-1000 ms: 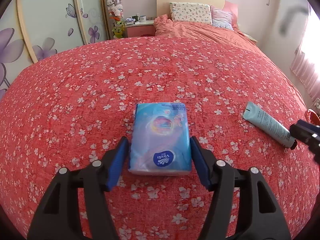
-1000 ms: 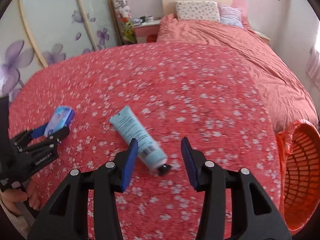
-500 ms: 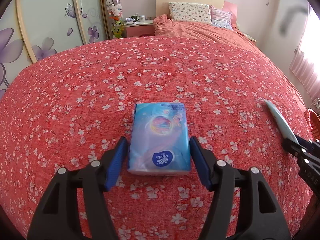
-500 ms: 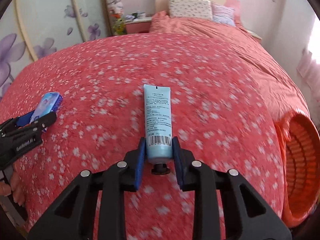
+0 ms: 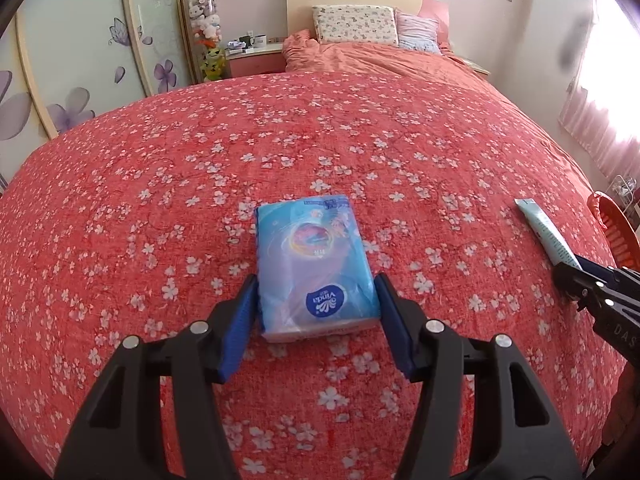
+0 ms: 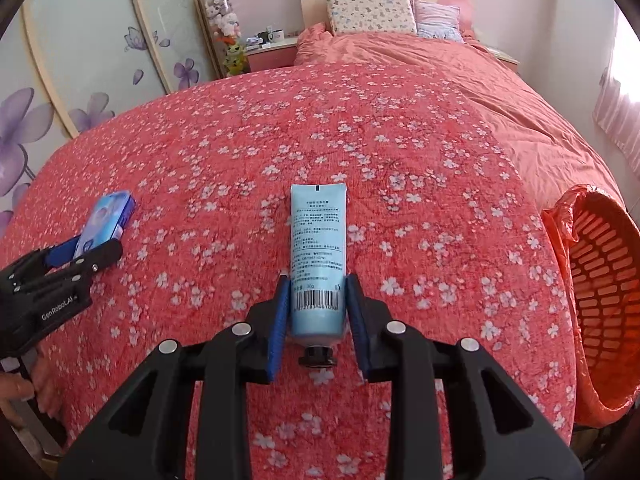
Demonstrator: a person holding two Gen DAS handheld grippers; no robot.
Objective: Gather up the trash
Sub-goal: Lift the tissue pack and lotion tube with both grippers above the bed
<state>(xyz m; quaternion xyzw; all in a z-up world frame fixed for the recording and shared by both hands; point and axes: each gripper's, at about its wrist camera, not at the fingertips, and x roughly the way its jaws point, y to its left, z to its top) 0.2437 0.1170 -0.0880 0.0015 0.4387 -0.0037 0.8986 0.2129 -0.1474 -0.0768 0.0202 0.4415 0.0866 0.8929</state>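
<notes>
A blue tissue pack (image 5: 314, 262) lies on the red flowered bedspread (image 5: 280, 152). My left gripper (image 5: 316, 314) has closed its blue pads on the pack's near end. A light blue tube (image 6: 318, 256) with a black cap points away from me, and my right gripper (image 6: 318, 306) is shut on its barcode end. In the left wrist view the tube (image 5: 546, 234) shows at the right, held by the right gripper (image 5: 576, 276). In the right wrist view the tissue pack (image 6: 106, 224) and left gripper (image 6: 84, 256) show at the left.
An orange mesh basket (image 6: 600, 280) with an orange bag liner stands off the bed's right edge; its rim also shows in the left wrist view (image 5: 614, 228). Pillows (image 5: 354, 24) and a rumpled quilt lie at the far end. A wardrobe (image 5: 80, 60) is to the left.
My right gripper swung in line with the tube and closed on its capped end. My left gripper narrowed onto the tissue pack, which has not moved.
</notes>
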